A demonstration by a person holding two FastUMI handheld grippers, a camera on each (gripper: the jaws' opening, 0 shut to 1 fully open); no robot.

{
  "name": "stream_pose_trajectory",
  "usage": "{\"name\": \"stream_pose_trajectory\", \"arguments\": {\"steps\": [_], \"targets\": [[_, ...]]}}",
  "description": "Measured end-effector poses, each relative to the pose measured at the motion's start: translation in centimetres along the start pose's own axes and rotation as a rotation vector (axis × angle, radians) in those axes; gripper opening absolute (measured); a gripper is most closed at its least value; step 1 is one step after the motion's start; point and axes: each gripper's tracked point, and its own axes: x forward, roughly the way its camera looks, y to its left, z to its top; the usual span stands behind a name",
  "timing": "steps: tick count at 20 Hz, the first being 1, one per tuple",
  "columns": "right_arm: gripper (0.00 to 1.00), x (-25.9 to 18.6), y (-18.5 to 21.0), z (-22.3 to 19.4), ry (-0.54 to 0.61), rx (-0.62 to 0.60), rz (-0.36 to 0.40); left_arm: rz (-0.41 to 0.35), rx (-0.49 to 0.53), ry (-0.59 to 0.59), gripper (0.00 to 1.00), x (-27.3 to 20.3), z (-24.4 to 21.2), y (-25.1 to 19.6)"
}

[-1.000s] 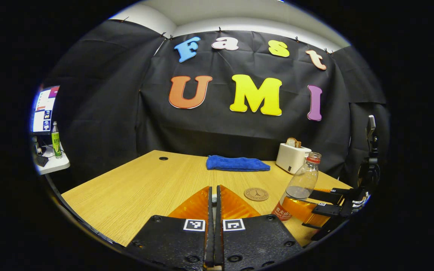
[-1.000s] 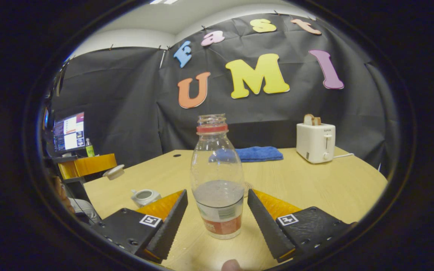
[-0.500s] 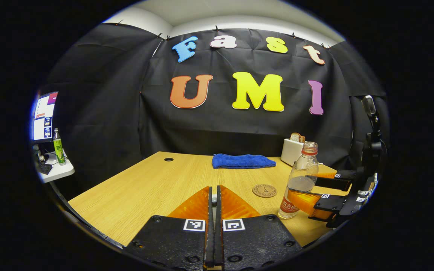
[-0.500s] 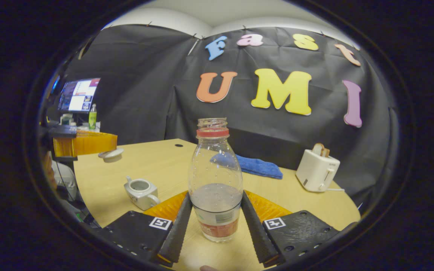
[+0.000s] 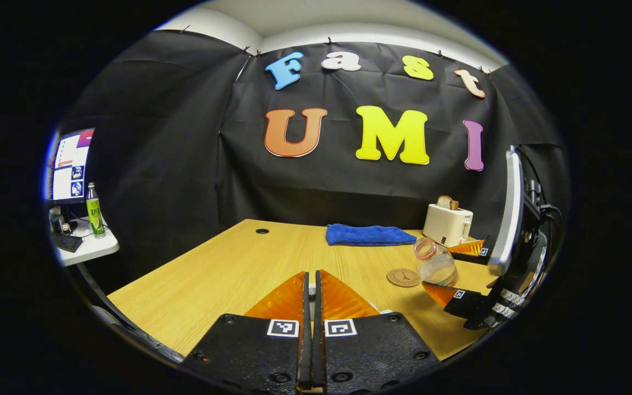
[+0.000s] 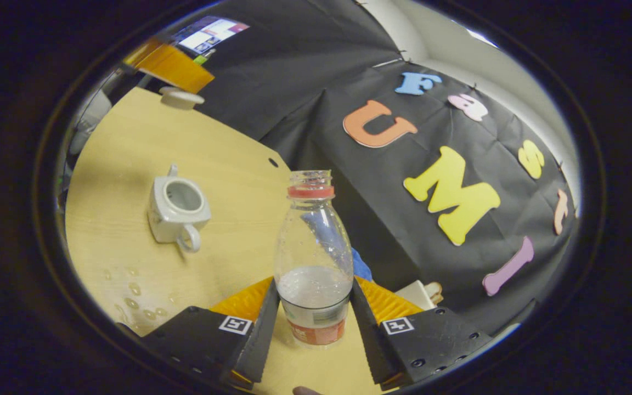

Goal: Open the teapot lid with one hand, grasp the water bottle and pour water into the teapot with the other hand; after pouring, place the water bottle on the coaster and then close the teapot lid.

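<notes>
My right gripper [image 6: 313, 312] is shut on the clear, uncapped water bottle [image 6: 313, 247], low on its body near the red label. The bottle holds some water. In the left gripper view the bottle [image 5: 434, 263] is off the table and tilted, its mouth leaning left, with the right gripper [image 5: 447, 269] behind it. The white teapot [image 6: 176, 206] stands open on the wooden table [image 6: 129, 137], to the left of the bottle. My left gripper [image 5: 309, 285] is shut. In the right gripper view it [image 6: 168, 66] holds the white lid [image 6: 181, 97] in the air at the far left. The round coaster [image 5: 404, 277] lies beside the bottle.
A blue cloth [image 5: 368, 235] and a white toaster [image 5: 447, 224] sit at the table's far side. Water drops [image 6: 135, 291] lie on the table near the teapot. A monitor [image 5: 69, 164] and a green bottle [image 5: 95, 210] stand on a side shelf.
My right gripper closed on the bottle, lifted it off the table and tilted it, swinging so the teapot came nearer in its view. My left gripper stayed shut and hardly moved.
</notes>
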Motion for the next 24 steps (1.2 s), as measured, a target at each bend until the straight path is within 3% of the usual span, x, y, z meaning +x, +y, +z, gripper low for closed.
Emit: {"name": "stream_pose_trajectory", "arguments": {"steps": [8, 16, 24], "targets": [[0.71, 1.3, 0.7, 0.7, -0.045, -0.388, -0.097, 0.028, -0.019, 0.014, 0.03, 0.1, -0.5, 1.9], [0.71, 2.0, 0.9, 2.4, -0.095, -0.633, -0.157, 0.039, -0.022, 0.011, 0.03, -0.1, -0.5, 2.6], [0.71, 2.1, 1.1, 4.0, -0.140, -0.782, -0.174, 0.045, -0.023, 0.010, 0.03, -0.3, -0.5, 3.1]]}}
